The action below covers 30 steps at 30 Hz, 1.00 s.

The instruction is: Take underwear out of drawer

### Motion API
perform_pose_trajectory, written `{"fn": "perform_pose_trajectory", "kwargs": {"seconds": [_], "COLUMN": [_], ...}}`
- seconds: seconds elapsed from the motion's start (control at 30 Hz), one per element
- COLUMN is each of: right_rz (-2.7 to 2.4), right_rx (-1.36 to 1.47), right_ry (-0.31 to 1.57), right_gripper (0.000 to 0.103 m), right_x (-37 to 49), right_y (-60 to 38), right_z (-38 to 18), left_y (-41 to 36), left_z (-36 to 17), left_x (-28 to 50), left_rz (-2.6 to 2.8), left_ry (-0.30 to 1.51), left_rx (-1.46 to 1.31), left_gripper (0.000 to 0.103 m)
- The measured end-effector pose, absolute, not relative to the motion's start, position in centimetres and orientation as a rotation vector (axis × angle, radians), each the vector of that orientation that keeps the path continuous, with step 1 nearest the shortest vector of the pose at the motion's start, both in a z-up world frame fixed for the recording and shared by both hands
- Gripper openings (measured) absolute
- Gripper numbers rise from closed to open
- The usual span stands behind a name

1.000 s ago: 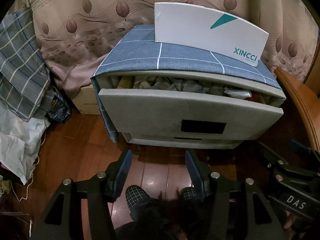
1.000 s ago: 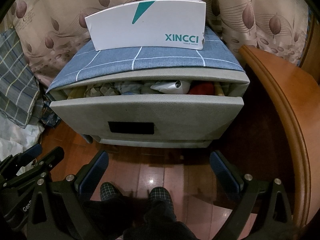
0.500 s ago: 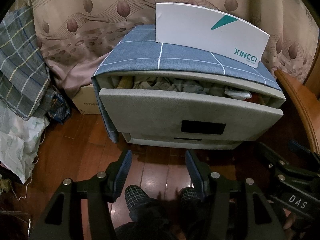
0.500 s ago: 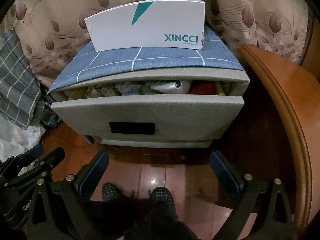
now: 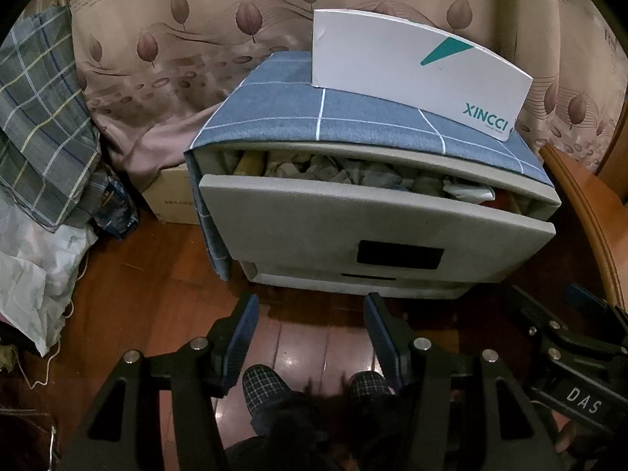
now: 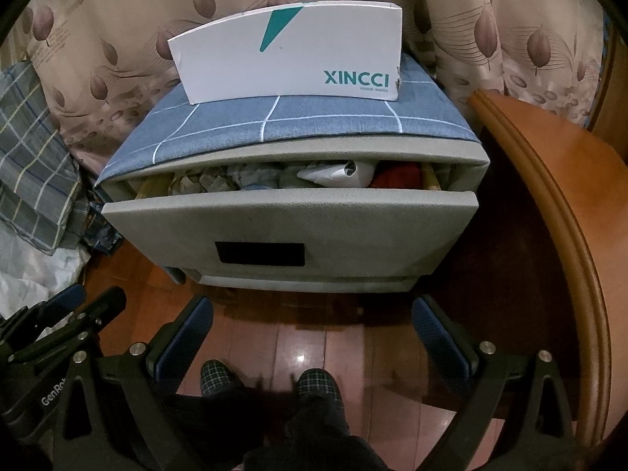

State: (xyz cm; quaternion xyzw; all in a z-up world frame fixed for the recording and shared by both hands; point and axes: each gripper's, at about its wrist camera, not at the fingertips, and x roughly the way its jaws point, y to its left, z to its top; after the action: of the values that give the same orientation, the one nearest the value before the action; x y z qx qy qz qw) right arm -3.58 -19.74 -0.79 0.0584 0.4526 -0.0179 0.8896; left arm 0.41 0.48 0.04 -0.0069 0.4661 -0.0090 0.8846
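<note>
Nothing has shifted since the earlier frames: both grippers hang still over the floor. One drawer (image 6: 290,219) stands partly pulled out, ahead of and above both; crumpled underwear (image 6: 255,176) lies inside in a heap running left to right, too tangled to count. Neither hand looks nearer. Left gripper (image 5: 310,339) and right gripper (image 6: 312,339) are spread, empty.

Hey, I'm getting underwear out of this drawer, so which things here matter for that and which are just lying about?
For the job:
drawer, partly open
crumpled clothes inside it
left tongs, open
right tongs, open

Just lying about:
white box
blue checked cloth
curtain
plaid fabric
cardboard box
</note>
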Motion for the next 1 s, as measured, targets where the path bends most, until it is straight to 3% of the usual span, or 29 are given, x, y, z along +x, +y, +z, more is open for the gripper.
{"fn": "perform_pose_trajectory", "kwargs": {"seconds": [0.5, 1.0], "right_rz": [0.004, -0.017], "right_rx": [0.178, 0.072], "right_ry": [0.945, 0.931], "right_gripper": [0.1, 0.1], "right_x": [-3.5, 3.5], "right_y": [-20.5, -23.1], "right_z": [-0.4, -0.4], "left_y": [1.3, 2.8], "left_z": [1.0, 0.8], "left_x": [0.6, 8.4], "left_rz": [-0.035, -0.078], "left_ry": [0.929, 0.883], "left_rx": [-0.046, 0.034], "left_gripper": [0.057, 0.057]}}
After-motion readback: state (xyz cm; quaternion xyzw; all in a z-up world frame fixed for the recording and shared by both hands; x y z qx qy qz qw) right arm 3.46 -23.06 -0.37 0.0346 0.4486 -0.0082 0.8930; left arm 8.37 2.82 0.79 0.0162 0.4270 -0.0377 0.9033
